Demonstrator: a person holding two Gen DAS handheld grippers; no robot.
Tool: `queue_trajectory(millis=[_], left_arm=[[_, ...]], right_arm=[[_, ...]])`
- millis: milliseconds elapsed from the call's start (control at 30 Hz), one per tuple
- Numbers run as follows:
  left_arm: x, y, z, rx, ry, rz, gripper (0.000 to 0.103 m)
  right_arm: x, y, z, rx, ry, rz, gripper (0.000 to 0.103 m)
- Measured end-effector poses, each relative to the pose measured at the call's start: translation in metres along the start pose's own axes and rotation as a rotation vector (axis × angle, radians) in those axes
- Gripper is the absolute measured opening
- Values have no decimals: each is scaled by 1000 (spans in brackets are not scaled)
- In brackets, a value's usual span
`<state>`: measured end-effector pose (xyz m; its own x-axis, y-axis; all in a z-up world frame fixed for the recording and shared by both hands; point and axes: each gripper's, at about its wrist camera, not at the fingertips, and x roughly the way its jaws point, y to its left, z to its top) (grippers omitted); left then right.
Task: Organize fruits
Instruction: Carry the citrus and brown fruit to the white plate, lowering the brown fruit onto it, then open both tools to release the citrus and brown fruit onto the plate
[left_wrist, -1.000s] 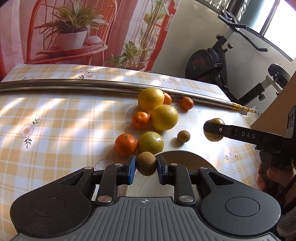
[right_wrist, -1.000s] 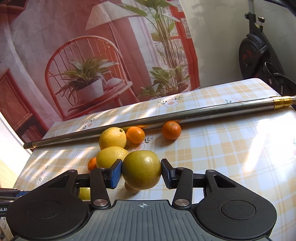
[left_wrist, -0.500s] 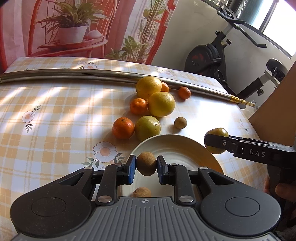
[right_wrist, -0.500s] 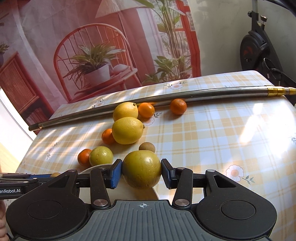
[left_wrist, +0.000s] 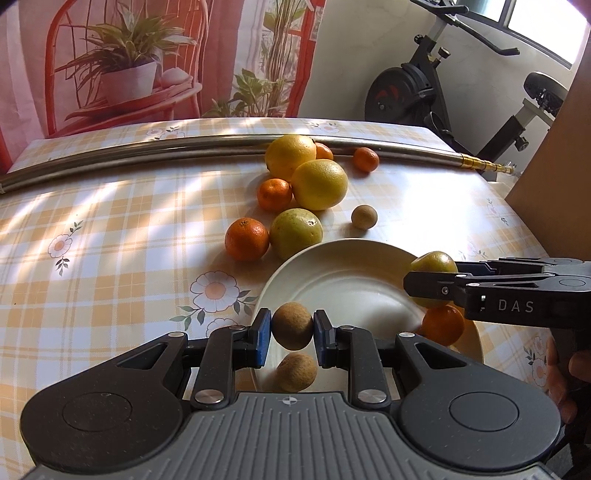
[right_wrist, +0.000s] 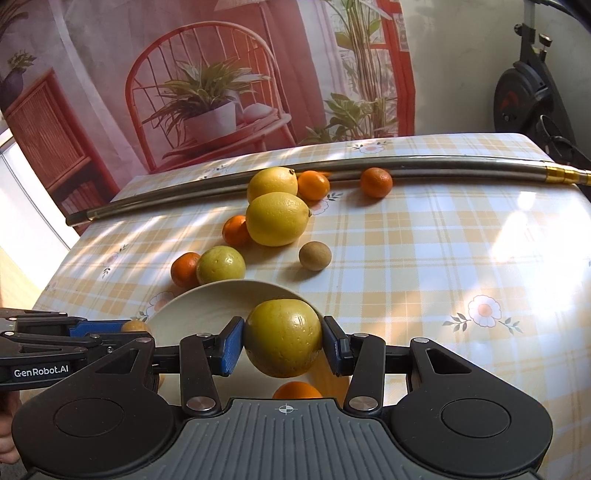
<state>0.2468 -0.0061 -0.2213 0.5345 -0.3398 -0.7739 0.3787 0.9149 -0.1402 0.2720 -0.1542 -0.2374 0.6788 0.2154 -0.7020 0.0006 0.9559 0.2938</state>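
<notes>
- A small brown fruit (left_wrist: 291, 325) is clamped in the left claw (left_wrist: 291, 330), held above the near side of the white plate (left_wrist: 332, 258).
- A yellow-green fruit (right_wrist: 283, 338) is clamped in the right claw (right_wrist: 283, 341), over the plate's right part.
- A second brown fruit (left_wrist: 296, 372) and an orange (left_wrist: 442, 324) are already seen on the plate.
- If either fruit were released from height, it could be bounced off the fruit beneath and rolled over the shallow rim onto the tabletop (left_wrist: 110, 221).
- The two claws are near each other, so a knock could be caused.
</notes>
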Motion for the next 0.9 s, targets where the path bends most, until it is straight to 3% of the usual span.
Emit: queue_trajectory(millis=[700, 900], left_arm=[[5, -12, -9, 106, 2, 33, 26], [7, -8, -10, 90, 6, 37, 26]], right_arm=[[5, 1, 0, -25, 31, -27, 42], [14, 4, -5, -33, 60, -44, 42]])
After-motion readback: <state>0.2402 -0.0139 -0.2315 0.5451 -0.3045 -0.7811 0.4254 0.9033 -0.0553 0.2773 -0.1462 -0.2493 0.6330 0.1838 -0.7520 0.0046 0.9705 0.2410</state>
